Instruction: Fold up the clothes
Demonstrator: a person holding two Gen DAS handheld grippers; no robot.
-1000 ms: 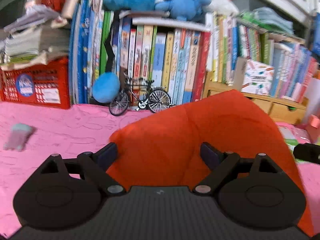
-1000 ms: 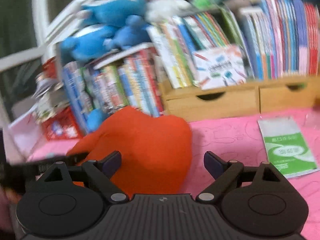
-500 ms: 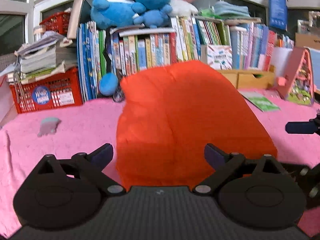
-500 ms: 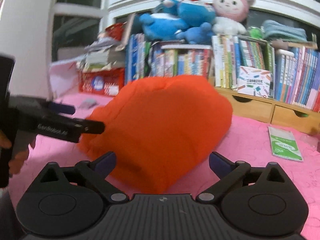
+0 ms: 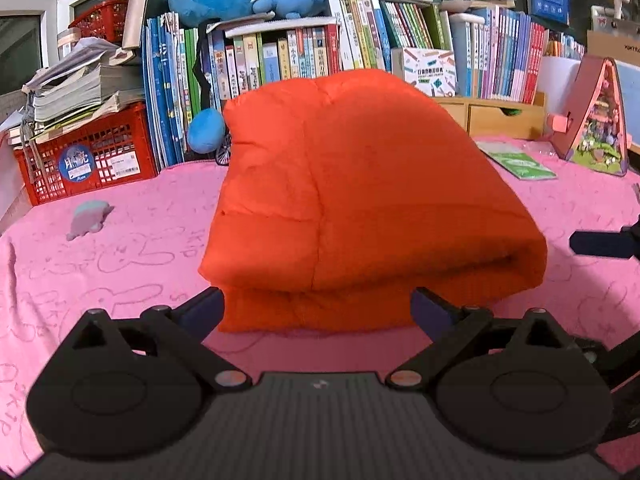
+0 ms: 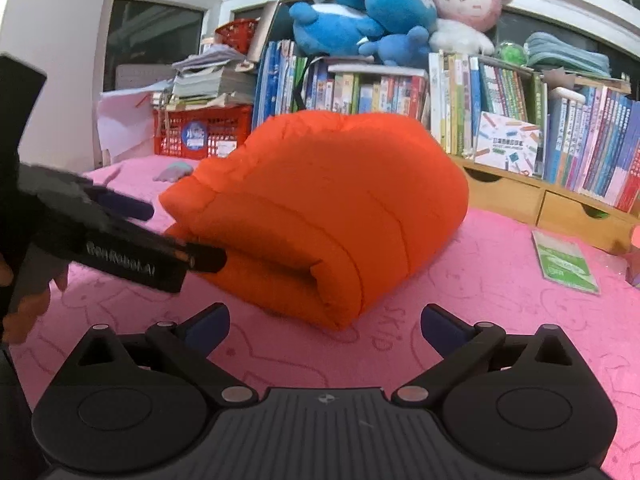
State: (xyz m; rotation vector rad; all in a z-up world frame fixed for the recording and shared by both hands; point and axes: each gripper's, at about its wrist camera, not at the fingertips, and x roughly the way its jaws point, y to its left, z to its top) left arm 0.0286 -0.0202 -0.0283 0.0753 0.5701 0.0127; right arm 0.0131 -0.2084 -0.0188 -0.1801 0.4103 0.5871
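An orange padded garment lies folded in a thick bundle on the pink cloth. My left gripper is open, just in front of the bundle's near edge, holding nothing. In the right wrist view the same orange garment shows its rolled end toward me. My right gripper is open and a short way back from that end, with nothing in it. The left gripper enters the right wrist view from the left, its tips beside the bundle. A right fingertip shows at the left wrist view's right edge.
Rows of books and plush toys line the back. A red crate stands at the left, wooden drawers at the right. A green leaflet, a small grey toy and a pink triangular toy house lie around the bundle.
Both grippers have pulled back and away from the orange garment, which was close against the fingers earlier and now rests as a folded bundle on the pink cloth.
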